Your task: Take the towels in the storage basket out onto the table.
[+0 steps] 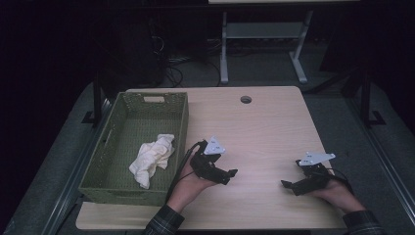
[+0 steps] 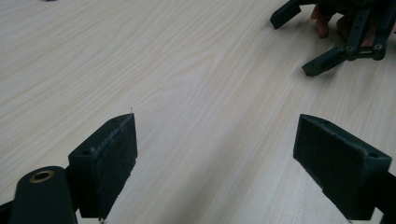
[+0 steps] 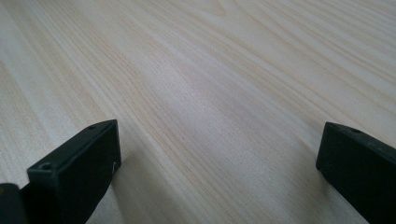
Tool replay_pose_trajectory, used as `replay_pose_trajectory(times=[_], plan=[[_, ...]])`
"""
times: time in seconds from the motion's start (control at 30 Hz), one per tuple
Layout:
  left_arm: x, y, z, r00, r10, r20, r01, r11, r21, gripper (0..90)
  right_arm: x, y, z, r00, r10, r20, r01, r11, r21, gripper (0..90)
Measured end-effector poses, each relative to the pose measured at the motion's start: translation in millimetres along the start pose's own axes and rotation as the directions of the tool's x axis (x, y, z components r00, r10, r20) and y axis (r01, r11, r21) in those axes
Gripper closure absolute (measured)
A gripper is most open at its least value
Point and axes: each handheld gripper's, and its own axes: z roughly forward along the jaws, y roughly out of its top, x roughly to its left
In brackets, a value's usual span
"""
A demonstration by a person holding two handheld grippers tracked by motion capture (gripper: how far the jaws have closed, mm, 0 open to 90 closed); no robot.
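Cloth (image 1: 152, 157), cream and crumpled, lies in the green woven basket (image 1: 100, 161), which is just off the outer side of the left gripper (image 1: 230, 175), past its trailing cable. Both sit on a pale wooden table (image 1: 264, 132). That gripper rests on bare wood with its jaws spread wide and nothing between them. Well apart, the right gripper (image 1: 288, 186) points back toward the left one, its jaws likewise spread over bare wood, holding nothing.
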Motion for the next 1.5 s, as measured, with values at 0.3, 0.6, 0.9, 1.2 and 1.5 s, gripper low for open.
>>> replay_pose_trajectory(times=[0.3,0.6,0.9,1.2,1.5], plan=[[5.0,14.0,-3.4,0.9991,0.032,0.028,-0.032,0.9993,0.020,13.0,-0.3,-0.1,0.0,1.0000,-0.005,0.000,0.005,1.000,0.001,0.0],[8.2,19.6,-7.2,0.9988,0.029,0.039,-0.029,0.9995,0.011,13.0,0.2,0.0,0.0,1.0000,0.003,-0.001,-0.003,1.000,0.001,0.0],[12.4,28.0,-12.9,0.9982,0.042,0.042,-0.042,0.9990,0.016,13.0,-0.3,-0.1,0.0,1.0000,-0.005,0.000,0.005,1.000,0.001,0.0],[22.7,33.1,-23.9,0.9991,0.027,0.034,-0.028,0.9992,0.028,12.8,-0.2,0.0,0.0,1.0000,-0.003,0.000,0.003,1.000,0.001,0.0],[37.1,36.6,-41.2,0.9996,0.021,0.017,-0.022,0.9995,0.024,12.8,-0.1,0.1,-0.2,1.0000,0.000,-0.001,0.000,1.000,0.002,0.0]])
